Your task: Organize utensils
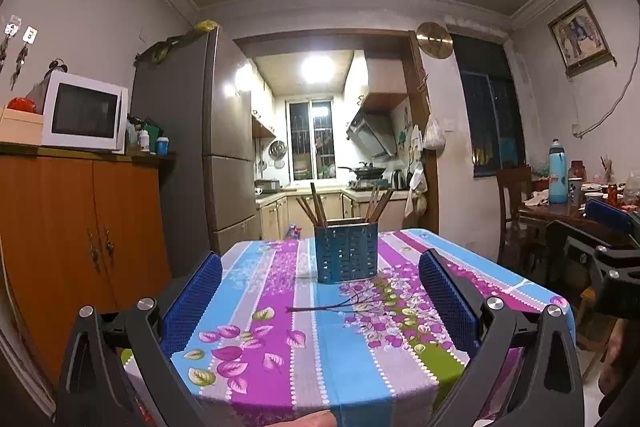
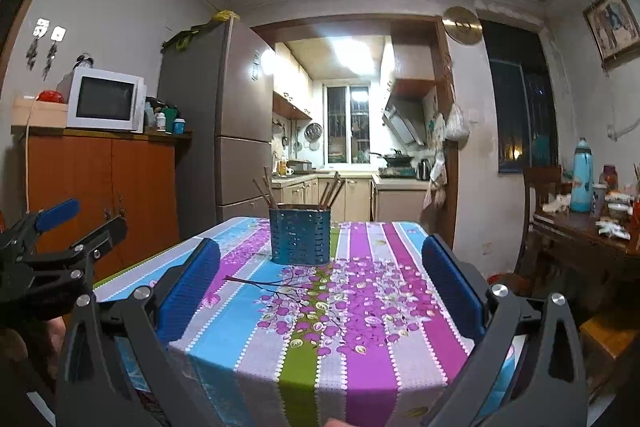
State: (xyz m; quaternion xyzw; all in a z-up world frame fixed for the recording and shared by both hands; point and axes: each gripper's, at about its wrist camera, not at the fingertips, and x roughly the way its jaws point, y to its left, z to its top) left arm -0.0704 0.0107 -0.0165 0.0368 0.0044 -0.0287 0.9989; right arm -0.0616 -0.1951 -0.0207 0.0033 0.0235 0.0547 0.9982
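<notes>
A blue perforated utensil holder stands on the striped floral tablecloth, with several brown chopsticks upright in it. It also shows in the right wrist view, with the chopsticks. My left gripper is open and empty, held over the near part of the table, short of the holder. My right gripper is open and empty, likewise short of the holder. The left gripper shows at the left edge of the right wrist view; the right gripper at the right edge of the left wrist view.
A small white thing lies left of the holder. An orange cabinet with a microwave stands left of the table, a fridge behind it. A cluttered wooden table and chair are at the right.
</notes>
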